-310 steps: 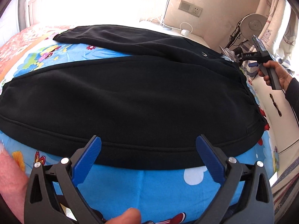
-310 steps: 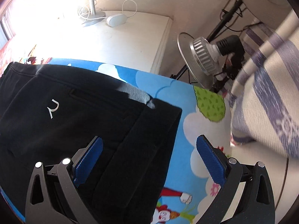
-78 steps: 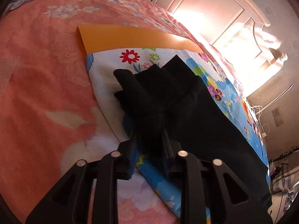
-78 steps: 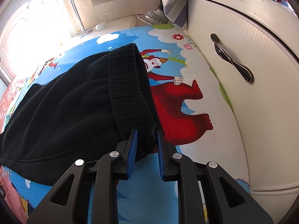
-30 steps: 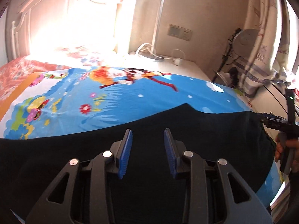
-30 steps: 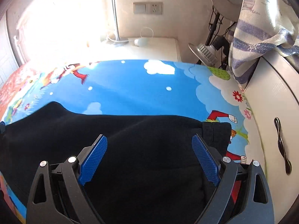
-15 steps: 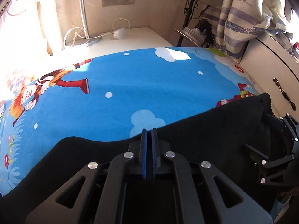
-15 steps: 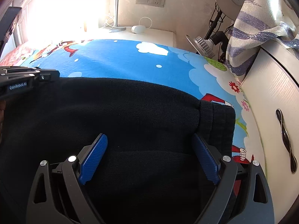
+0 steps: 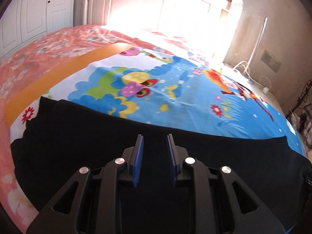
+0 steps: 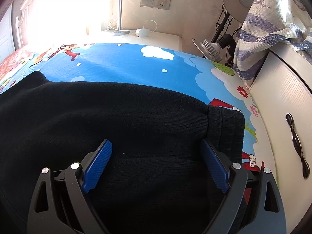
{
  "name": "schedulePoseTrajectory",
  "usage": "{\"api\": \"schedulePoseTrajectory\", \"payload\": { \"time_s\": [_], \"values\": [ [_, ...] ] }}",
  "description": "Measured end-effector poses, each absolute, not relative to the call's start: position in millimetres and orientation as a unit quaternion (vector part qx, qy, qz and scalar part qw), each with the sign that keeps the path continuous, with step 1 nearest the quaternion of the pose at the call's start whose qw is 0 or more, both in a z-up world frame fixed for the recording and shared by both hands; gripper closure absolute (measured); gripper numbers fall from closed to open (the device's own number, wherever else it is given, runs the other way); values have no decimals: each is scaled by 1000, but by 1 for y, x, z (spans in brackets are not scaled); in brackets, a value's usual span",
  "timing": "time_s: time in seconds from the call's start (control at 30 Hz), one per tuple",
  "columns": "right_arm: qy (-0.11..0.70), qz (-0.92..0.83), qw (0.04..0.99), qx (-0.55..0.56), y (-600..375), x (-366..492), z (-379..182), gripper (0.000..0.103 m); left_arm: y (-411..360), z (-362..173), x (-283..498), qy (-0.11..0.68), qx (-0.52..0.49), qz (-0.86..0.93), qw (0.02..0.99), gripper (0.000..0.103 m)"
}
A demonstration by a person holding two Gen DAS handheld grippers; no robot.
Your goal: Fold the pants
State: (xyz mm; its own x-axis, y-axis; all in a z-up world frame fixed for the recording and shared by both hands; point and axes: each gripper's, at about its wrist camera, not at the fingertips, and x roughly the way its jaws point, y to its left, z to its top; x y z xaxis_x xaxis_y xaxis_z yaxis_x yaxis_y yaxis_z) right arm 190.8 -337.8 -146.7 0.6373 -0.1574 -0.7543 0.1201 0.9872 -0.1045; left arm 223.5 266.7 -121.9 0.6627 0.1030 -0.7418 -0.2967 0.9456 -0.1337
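The black pants [image 9: 81,136] lie folded lengthwise on the cartoon bedsheet [image 9: 175,101], running from left to right. My left gripper [image 9: 155,143] hovers over the leg part, its blue pads a small gap apart and holding nothing. In the right wrist view the pants [image 10: 97,120] end in a ribbed waistband [image 10: 226,128] at the right. My right gripper [image 10: 156,152] is wide open just above the cloth near the waistband and is empty.
A pink floral bedspread [image 9: 29,58] and an orange strip [image 9: 48,78] lie left of the sheet. A white cabinet with a metal handle [image 10: 296,144] stands close on the right. A nightstand [image 10: 156,37], lamp pole, studio light [image 10: 210,48] and striped cloth [image 10: 259,35] stand behind.
My left gripper has swung left toward the leg end and opened from shut to a small gap. My right gripper stays wide open over the waistband, barely moved.
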Motion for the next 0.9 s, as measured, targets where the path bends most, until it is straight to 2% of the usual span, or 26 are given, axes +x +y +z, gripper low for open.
{"api": "schedulePoseTrajectory", "payload": {
  "time_s": [0.07,0.13,0.17,0.23,0.27,0.3,0.37,0.47,0.53,0.6,0.7,0.83,0.9],
  "values": [
    [420,-80,904,-24,-337,192,-147,15,320,-146,233,446,-112,156,874,80],
    [421,-83,903,-25,-336,192,-147,15,364,-146,223,422,-134,173,880,100],
    [421,-84,903,-25,-337,192,-147,15,372,-138,217,412,-136,180,883,101],
    [421,-85,903,-25,-337,192,-147,15,368,-118,202,376,-114,206,896,86],
    [422,-85,902,-25,-337,192,-147,15,363,-112,197,366,-109,202,902,64],
    [423,-87,901,-26,-336,193,-147,15,359,-110,192,359,-110,197,906,54],
    [426,-89,900,-28,-336,194,-147,15,361,-122,193,376,-124,178,901,54],
    [430,-89,898,-27,-337,196,-147,14,379,-140,195,386,-75,216,894,52],
    [431,-89,898,-28,-337,196,-147,14,391,-126,183,360,-127,212,900,50],
    [429,-92,898,-31,-336,195,-147,14,381,-106,169,325,-120,219,912,49],
    [428,-95,898,-37,-333,194,-145,14,352,-99,156,340,-108,177,917,49],
    [418,-113,902,-3,-329,171,-123,14,336,-140,150,404,-149,142,891,49],
    [406,-104,908,7,-323,149,-109,14,334,-152,147,404,-135,148,892,55]
  ]
}}
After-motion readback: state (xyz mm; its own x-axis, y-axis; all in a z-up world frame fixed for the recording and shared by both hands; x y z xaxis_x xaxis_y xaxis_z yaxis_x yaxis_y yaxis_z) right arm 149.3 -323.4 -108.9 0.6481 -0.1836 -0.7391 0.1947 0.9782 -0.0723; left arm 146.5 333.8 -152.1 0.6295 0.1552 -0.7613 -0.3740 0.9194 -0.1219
